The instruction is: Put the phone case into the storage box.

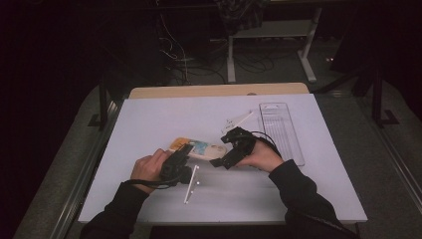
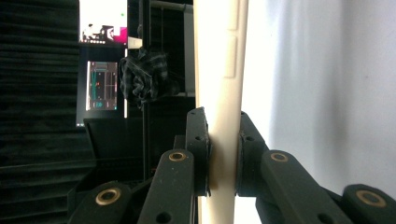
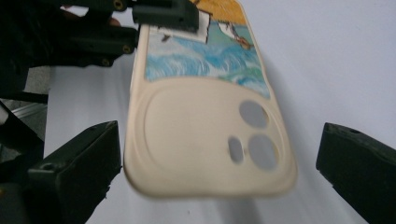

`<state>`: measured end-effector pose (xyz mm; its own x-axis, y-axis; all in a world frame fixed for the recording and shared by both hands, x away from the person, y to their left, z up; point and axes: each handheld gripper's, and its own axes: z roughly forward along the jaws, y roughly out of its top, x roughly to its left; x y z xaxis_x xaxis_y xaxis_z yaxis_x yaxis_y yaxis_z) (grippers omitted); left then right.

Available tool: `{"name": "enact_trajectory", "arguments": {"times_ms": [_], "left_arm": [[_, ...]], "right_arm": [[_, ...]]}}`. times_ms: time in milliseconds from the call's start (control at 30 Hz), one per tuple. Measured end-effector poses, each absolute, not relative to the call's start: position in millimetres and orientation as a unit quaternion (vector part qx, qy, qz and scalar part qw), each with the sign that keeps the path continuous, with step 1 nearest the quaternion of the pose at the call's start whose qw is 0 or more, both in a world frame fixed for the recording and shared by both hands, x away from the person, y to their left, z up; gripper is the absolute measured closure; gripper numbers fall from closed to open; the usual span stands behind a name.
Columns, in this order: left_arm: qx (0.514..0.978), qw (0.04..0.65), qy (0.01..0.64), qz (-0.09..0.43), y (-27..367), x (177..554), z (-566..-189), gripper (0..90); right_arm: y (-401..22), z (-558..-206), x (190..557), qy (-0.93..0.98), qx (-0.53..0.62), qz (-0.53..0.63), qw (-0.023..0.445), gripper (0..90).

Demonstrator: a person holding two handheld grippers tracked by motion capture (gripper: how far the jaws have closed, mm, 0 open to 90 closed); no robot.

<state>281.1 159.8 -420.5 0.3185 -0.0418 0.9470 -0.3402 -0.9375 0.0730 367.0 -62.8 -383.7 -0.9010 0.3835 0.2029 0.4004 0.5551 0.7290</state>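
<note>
Dark sleeves rise from the near edge of the high view, each hand carrying a black two-jaw gripper over the pale, matte table (image 1: 149,124). Just left of centre, the left gripper (image 1: 183,153) has its jaws clamped on the thin edge of a phone case (image 1: 199,148), a smooth cream shell with rounded corners, and its own view shows the two pads pressed flat against both faces of the cream rim (image 2: 224,140). From the right gripper view, the case (image 3: 205,126) hangs between the jaws of the right gripper (image 1: 222,161), which stand wide apart and clear of it on both sides; its back carries a painted sea scene in blue, white and orange above a raised plain panel pierced by three camera holes. A slim white strip (image 1: 192,183) lies just near the left gripper. On the far right rests a long, clear ribbed plastic tray (image 1: 281,132), with a small white part (image 1: 237,120) to its left.
</note>
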Motion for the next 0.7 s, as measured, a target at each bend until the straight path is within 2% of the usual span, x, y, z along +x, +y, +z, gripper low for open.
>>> {"name": "enact_trajectory", "arguments": {"times_ms": [700], "left_arm": [[0.806,0.123,-0.102,0.570,168,287,-419,79.9]], "right_arm": [[-87,-392,365,-0.884,-0.242,-0.400,0.005,0.0]]}}
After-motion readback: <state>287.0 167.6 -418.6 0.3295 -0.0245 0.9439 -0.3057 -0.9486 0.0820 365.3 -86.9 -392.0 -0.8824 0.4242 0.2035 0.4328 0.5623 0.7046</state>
